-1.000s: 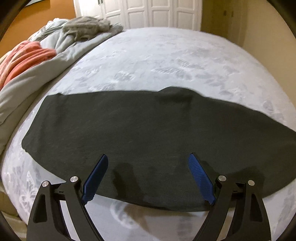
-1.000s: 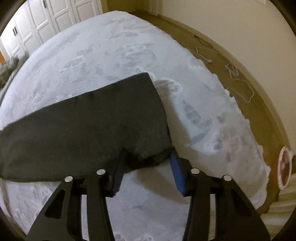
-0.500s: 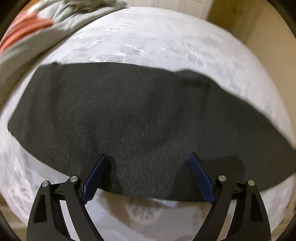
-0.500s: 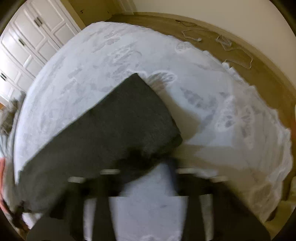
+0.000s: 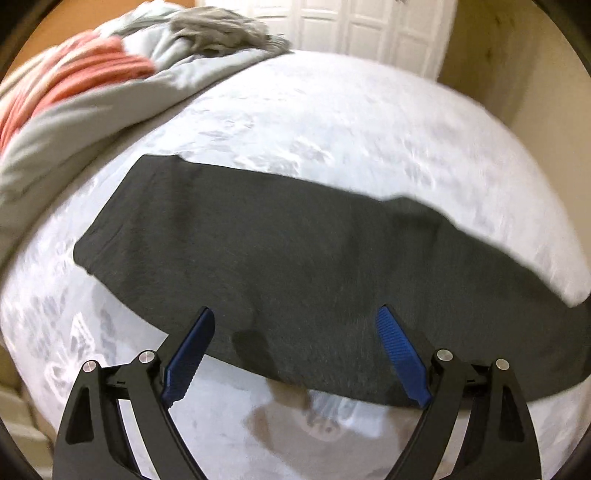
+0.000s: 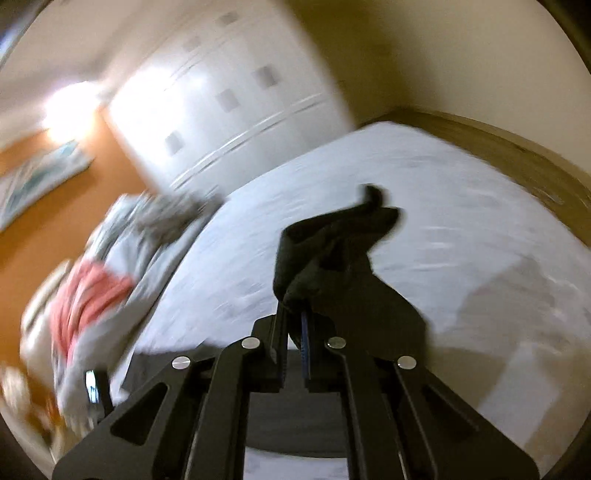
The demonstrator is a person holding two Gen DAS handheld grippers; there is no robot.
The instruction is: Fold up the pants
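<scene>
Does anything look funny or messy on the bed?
Yes. A heap of rumpled bedding is shoved to the far left of the mattress. The pants lie mostly flat, but the right tool pinches one end up, bunched in the air.

The pants (image 5: 295,266) are a plain dark charcoal with no print, lying on a bed (image 5: 351,140) whose cover is white with a faint pale grey leaf or butterfly pattern. The left tool (image 5: 295,325) has a black frame with ribbed bright blue pads (image 5: 399,354), and the right tool (image 6: 293,332) shows the same black frame with silver rivets and a sliver of blue. Toward the head of the bed lie a light grey blanket (image 5: 92,110), a coral-pink and white striped cloth (image 5: 74,77) and a shaggy mid-grey throw (image 5: 221,29), against an orange wall (image 6: 44,229) and white panelled doors (image 5: 362,33).
</scene>
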